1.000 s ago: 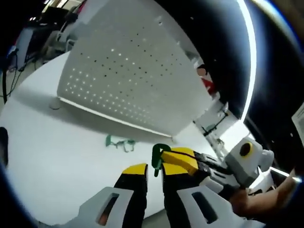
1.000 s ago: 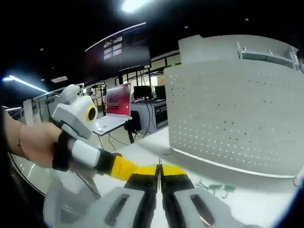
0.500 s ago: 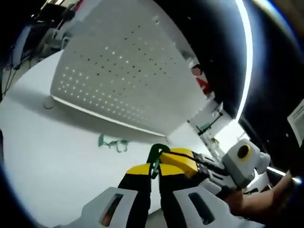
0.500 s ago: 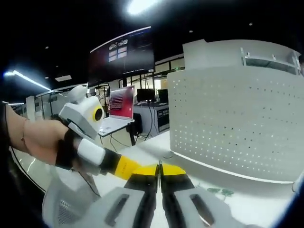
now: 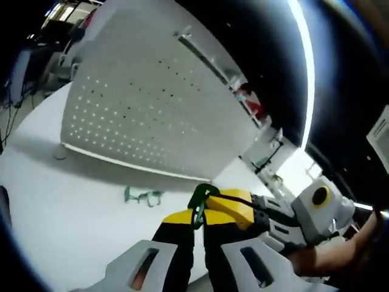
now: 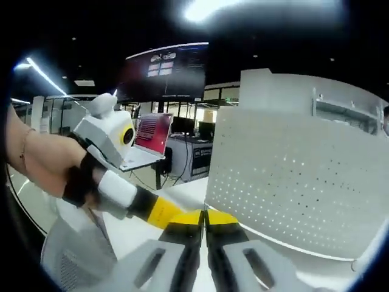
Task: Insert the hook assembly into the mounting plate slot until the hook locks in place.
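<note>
A white perforated mounting plate (image 5: 152, 115) stands upright on the white table (image 5: 55, 207); it also rises at the right of the right gripper view (image 6: 304, 176). A small green hook (image 5: 199, 199) is pinched between the yellow tips of my left gripper (image 5: 193, 219), which is shut on it. My right gripper (image 5: 234, 204) comes in from the right and touches the same hook. In its own view the right gripper (image 6: 204, 219) is shut, with only a thin sliver between the jaws, and the left gripper's yellow tip (image 6: 161, 210) meets it from the left. The plate is some way beyond both.
Loose green hooks (image 5: 143, 196) lie on the table in front of the plate's lower edge. A laptop with a red screen (image 6: 152, 132) and a dark wall monitor (image 6: 164, 70) stand behind. A person's hand (image 6: 42, 164) holds the left gripper.
My left jaws have shut onto the green hook that the right gripper held. Both views have tilted upward, and the loose hooks have slid out of the right gripper view.
</note>
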### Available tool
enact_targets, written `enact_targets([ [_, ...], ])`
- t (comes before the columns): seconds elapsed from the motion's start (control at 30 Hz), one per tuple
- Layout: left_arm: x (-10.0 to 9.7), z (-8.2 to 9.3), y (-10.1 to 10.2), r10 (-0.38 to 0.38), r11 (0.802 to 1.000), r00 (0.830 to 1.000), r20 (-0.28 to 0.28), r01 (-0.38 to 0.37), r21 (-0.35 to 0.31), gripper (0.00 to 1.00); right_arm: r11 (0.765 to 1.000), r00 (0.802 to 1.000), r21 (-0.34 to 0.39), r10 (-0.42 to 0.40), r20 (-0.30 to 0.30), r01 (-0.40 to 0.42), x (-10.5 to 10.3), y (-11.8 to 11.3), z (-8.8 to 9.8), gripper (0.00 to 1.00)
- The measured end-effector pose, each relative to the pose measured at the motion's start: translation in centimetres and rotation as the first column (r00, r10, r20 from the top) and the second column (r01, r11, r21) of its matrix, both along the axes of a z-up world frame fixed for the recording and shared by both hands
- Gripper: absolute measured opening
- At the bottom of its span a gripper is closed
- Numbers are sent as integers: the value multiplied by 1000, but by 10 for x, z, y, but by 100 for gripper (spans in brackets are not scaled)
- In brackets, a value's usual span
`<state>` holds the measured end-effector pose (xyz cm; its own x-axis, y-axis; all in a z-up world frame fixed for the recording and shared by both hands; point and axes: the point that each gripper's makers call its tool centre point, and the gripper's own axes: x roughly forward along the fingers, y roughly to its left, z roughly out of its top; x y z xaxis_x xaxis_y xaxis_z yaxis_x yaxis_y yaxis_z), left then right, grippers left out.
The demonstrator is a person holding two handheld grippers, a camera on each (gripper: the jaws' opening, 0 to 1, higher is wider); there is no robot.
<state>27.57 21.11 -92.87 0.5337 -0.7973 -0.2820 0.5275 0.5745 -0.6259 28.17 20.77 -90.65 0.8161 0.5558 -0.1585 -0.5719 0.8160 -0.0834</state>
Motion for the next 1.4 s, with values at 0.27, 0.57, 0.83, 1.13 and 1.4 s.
enact_targets([
  [0.27,-5,1,-2,-32,999,999,21,32,8,1,999,999,33,23,-23,-23,-3,-2,0,0],
  [0.57,4,2,6,-27,992,997,67,18,121,1,996,997,70,53,-50,-49,0,0,6,0],
  [0.83,24,9,15,-12,967,984,176,-33,254,1,998,999,68,23,-42,-20,-1,-16,13,1],
  [1.13,43,9,25,5,921,968,252,-102,375,1,994,987,-43,-106,-118,102,-22,-74,-30,7],
  [1.4,70,23,44,98,907,939,330,-221,358,1,961,959,-217,-212,-186,170,-61,-126,-70,19],
])
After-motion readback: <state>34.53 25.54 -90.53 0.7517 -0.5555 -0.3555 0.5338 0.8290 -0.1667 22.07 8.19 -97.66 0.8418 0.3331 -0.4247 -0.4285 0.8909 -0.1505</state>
